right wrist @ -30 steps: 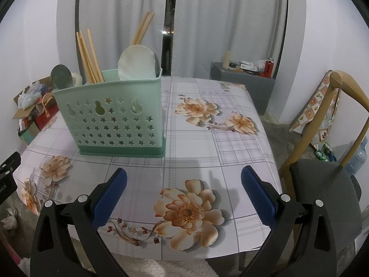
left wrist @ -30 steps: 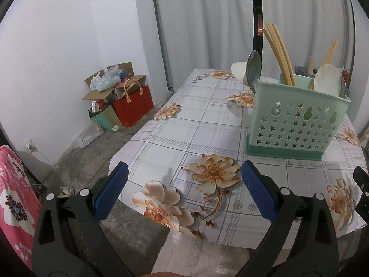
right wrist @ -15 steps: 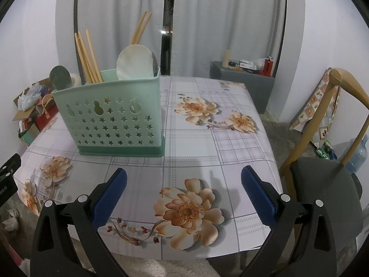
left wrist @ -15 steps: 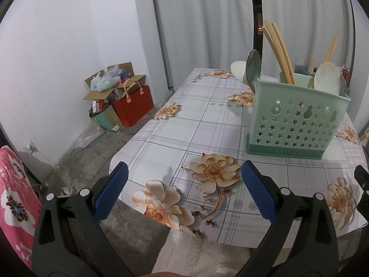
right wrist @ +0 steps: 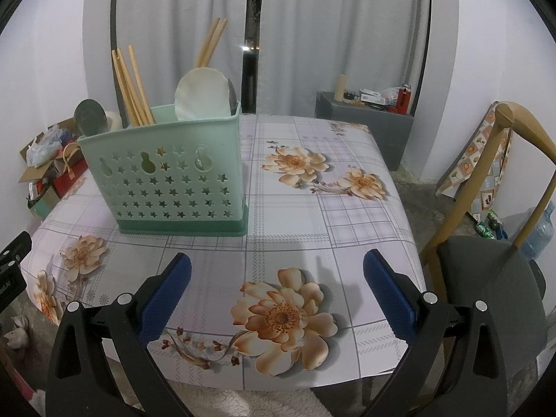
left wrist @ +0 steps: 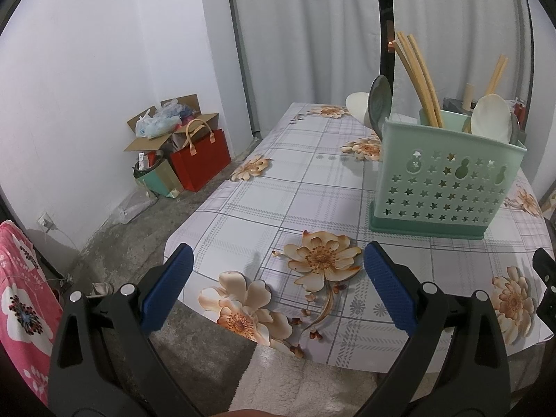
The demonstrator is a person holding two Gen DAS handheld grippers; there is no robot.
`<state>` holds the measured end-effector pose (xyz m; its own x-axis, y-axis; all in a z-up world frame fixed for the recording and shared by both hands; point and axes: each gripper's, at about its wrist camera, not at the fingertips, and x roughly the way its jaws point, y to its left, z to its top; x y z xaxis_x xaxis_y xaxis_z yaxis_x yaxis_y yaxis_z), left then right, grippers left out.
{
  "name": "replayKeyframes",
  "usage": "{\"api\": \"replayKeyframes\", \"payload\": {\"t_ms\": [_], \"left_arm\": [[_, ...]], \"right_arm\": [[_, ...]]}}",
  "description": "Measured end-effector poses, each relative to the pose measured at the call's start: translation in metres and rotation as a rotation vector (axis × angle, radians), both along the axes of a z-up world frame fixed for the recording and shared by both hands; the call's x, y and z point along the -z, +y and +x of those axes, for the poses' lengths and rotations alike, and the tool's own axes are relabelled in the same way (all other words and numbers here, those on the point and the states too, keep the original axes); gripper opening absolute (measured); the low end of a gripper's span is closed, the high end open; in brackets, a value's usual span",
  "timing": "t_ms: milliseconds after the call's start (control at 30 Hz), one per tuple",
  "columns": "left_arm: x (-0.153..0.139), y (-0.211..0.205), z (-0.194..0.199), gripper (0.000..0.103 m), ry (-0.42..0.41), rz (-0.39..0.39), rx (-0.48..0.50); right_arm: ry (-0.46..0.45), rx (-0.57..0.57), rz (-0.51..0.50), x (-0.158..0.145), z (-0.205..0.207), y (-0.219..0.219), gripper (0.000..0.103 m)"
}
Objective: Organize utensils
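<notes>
**Hovering over a table with utensils already binned**

Both grippers are held above the near table edge, fingers spread wide and nothing gripped: left gripper, right gripper. The mint caddy is seen ahead of the right fingers and off to their left; in the left view it sits ahead and to the right of the fingers. Chopsticks are stood in it, long axes near vertical, tips up and leaning slightly. A white spoon is stood bowl-up in the caddy. A metal spoon shows at the caddy's far-left end; whether it is inside cannot be told. No loose utensils are seen on the table between or near the fingers. Task is judged nearly or fully done; nothing left to collect is visible.
</notes>
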<state>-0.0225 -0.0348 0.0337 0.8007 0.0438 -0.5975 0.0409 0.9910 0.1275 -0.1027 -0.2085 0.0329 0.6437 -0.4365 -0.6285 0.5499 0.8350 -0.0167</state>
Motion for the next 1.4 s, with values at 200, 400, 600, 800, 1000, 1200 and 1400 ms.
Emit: {"api": "replayKeyframes", "payload": {"t_ms": [200,400,600,800,1000,1200,1400], "left_arm": [[-0.0013,0.0007,-0.0014,0.095,0.003,0.0,0.011],[-0.0011,-0.0006,-0.0017,0.095,0.004,0.0,0.019],[-0.0012,-0.0004,-0.002,0.095,0.004,0.001,0.022],[-0.001,-0.0006,-0.002,0.095,0.005,0.001,0.023],[-0.0011,-0.0009,-0.0019,0.095,0.006,0.0,0.023],[-0.0003,-0.0016,-0.0018,0.095,0.007,0.0,0.022],[0.0042,-0.003,-0.0025,0.095,0.012,-0.001,0.024]], "right_arm": [[0.0,0.001,0.002,0.0006,-0.0006,-0.0001,0.096],[0.0,0.003,0.002,0.0011,-0.001,0.0007,0.096],[-0.002,0.004,0.0,0.0,-0.0015,0.0009,0.096],[-0.002,0.004,-0.003,0.0002,-0.0004,0.001,0.096],[-0.002,0.004,-0.003,-0.0004,-0.0001,0.0007,0.096],[0.0,0.004,-0.003,-0.0003,0.0002,0.0005,0.096],[0.003,0.005,-0.002,-0.0006,0.0011,-0.0002,0.096]]}}
